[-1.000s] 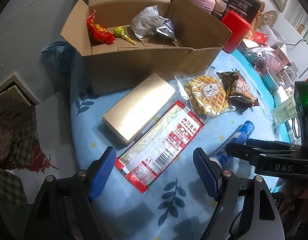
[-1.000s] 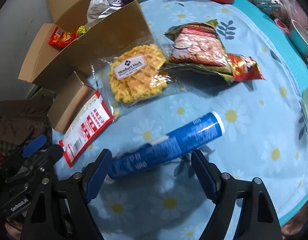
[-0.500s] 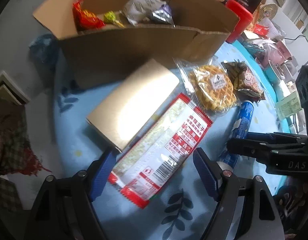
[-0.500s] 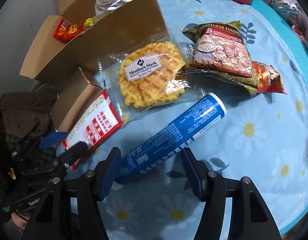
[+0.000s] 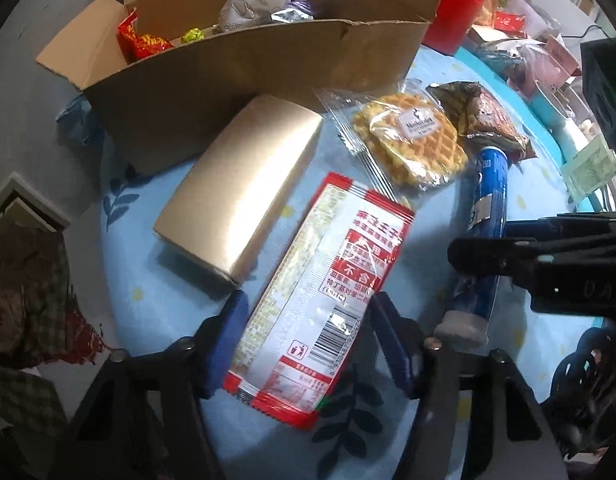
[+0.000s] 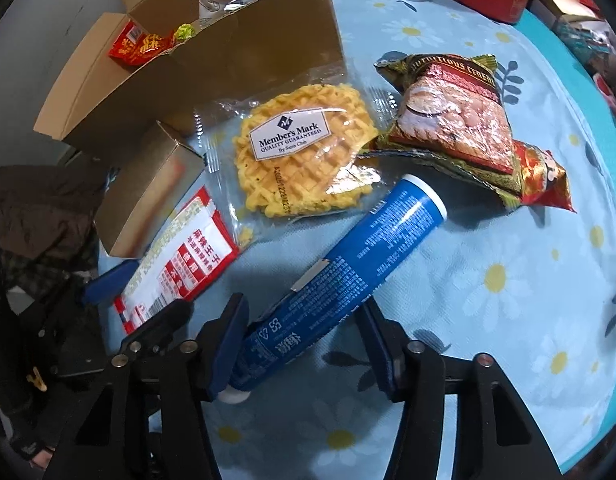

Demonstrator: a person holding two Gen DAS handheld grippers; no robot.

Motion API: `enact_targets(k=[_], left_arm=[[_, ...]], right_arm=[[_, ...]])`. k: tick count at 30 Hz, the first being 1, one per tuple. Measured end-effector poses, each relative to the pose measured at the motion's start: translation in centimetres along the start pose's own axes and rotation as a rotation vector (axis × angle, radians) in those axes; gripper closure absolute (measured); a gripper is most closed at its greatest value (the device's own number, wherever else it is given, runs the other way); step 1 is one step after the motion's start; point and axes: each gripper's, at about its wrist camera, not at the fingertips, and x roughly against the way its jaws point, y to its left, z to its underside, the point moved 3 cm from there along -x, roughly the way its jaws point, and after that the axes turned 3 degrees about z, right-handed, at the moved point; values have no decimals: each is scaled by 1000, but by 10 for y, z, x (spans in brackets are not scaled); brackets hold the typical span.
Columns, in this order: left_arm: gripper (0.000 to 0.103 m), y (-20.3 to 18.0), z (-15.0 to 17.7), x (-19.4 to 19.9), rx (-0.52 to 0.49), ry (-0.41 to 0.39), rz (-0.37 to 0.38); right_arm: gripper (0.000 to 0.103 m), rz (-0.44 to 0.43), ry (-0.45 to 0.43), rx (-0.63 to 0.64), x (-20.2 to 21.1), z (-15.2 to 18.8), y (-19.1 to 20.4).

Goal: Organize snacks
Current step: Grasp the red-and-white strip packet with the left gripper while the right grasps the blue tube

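At the bottom of each view, both grippers have just been closing on snacks lying on the flowered tablecloth (image 6: pixel 487 240). The left gripper (image 5: pixel 308 344) straddles a red-edged packet (image 5: pixel 319 280); the right gripper (image 6: pixel 304 340) straddles a blue tube (image 6: pixel 347 272). Whether the pads press yet, I cannot tell. Next, seemingly: grip, lift, carry to the open cardboard box (image 5: pixel 248 64) at upper left.

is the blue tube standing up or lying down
Lying down: the blue tube rests lengthwise on the floral tablecloth, its white-capped end toward the waffle pack.
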Motion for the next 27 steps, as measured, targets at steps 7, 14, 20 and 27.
enact_targets(k=[7,14,20,27], left_arm=[[51,-13,14,6,16,32,0],[51,-27,37,13,40,69,19],[51,-39,56,21,39,94,37],[40,-53,60,13,-24,107,-12]], right_arm=[[62,2,36,24,2,14,-4],[75,18,70,72,4,46,-7],[75,25,88,80,12,72,-7],[74,57,77,77,12,80,-1]])
